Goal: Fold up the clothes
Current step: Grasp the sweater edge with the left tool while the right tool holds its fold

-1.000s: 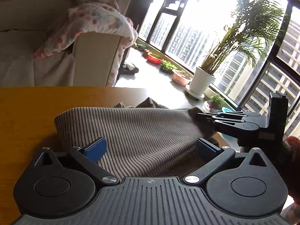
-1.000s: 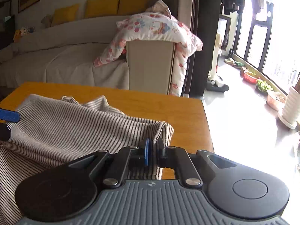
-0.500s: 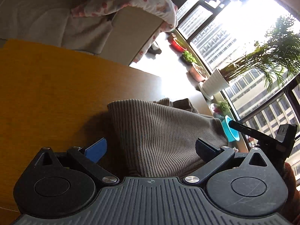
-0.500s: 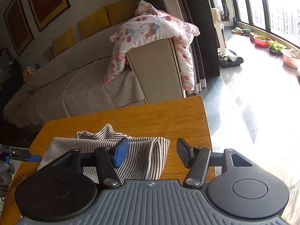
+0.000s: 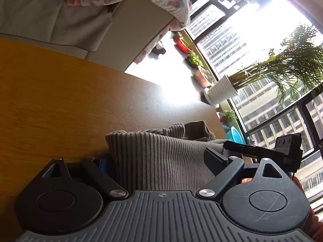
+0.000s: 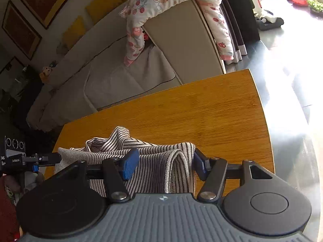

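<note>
The striped shirt [image 6: 153,161] is lying bunched on the wooden table [image 6: 212,111]. The left gripper [image 5: 159,161] and the right gripper [image 6: 164,163] are both straddling the shirt's folded edges, jaws spread.

Only readable bit is showing on the left claw [image 6: 47,158] at the far left of the right wrist view: small white lettering reading something like "GenRobot.AI", plus a cut-off "AS" beside it.

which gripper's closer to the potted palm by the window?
Right. The right gripper sits at the striped garment's window-side end, toward the potted palm; the left gripper is at the far end.
</note>
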Motion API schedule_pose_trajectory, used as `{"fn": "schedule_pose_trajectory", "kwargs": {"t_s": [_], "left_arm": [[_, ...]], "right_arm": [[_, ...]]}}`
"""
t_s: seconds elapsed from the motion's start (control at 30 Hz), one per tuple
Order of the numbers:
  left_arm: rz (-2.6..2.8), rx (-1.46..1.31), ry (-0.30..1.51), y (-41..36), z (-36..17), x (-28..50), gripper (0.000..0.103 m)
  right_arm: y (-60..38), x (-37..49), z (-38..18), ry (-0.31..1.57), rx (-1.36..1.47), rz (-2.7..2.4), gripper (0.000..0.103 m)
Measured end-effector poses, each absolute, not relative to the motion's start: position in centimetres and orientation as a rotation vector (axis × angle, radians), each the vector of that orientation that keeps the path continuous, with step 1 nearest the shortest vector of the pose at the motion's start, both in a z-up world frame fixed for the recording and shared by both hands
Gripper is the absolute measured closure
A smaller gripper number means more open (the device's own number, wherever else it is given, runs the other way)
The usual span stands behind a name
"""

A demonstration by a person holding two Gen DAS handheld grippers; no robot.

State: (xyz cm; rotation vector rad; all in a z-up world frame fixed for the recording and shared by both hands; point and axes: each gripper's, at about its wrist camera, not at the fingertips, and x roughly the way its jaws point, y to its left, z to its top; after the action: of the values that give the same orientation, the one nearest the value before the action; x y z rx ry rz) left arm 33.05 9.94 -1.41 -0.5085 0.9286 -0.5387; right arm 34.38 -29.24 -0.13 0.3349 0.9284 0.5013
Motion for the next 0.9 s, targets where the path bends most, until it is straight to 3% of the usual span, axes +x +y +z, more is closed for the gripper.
{"fn": "schedule_pose_trajectory", "kwargs": {"t_s": [0.03, 0.1, 0.17, 0.37, 0.67, 0.9], "left_arm": [[-0.537, -0.476, 0.925, 9.5, -1.3, 33.4, 0.021], [-0.541, -0.423, 0.917, 8.6, -1.3, 33.7, 0.038], [-0.534, -0.395, 0.906, 8.1, -1.3, 33.5, 0.052], [-0.531, -0.377, 0.871, 8.3, 0.0, 32.5, 0.076], [-0.681, -0.303, 0.713, 9.5, 7.2, 21.8, 0.082], [-0.756, -0.208, 0.742, 9.0, 7.3, 11.2, 0.08]], "right_arm": [[-28.4, 34.7, 0.0, 0.927, 0.3, 0.516, 0.046], [-27.0, 35.3, 0.0, 0.925, 0.247, 0.54, 0.061], [-25.9, 35.6, -0.1, 0.915, 0.208, 0.551, 0.069], [-24.9, 34.6, 1.7, 0.846, 0.153, 0.544, 0.077], [-26.0, 22.8, 10.1, 0.616, -0.029, 0.674, 0.078], [-26.9, 12.9, 9.8, 0.632, -0.172, 0.65, 0.078]]}}
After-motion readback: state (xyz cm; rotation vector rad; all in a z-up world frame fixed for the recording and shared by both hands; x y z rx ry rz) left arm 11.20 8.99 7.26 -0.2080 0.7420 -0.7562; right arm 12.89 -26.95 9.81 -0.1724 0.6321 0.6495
